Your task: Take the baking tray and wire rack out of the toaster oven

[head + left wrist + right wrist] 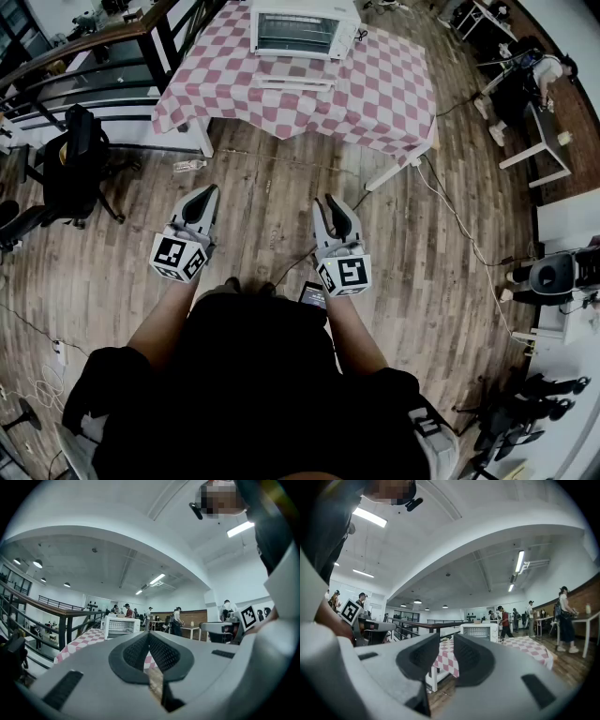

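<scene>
A white toaster oven [303, 28] stands on a table with a red-and-white checked cloth [375, 94], far ahead of me, its glass door closed. I cannot make out the baking tray or the wire rack behind the door. Both grippers are held level over the wooden floor, well short of the table. The pads of my left gripper [208, 193] meet at the tips, with nothing between them. My right gripper [331, 204] shows a narrow empty gap. The oven [121, 626] is small in the left gripper view beyond the gripper [149, 635], and the oven [479, 632] also shows beyond the right gripper [446, 641].
A black office chair [70, 169] stands at the left beside a dark railing [84, 47]. A small bottle [187, 166] lies on the floor near the table's left leg. A cable [450, 216] runs across the floor at the right. People stand at desks [534, 75] further right.
</scene>
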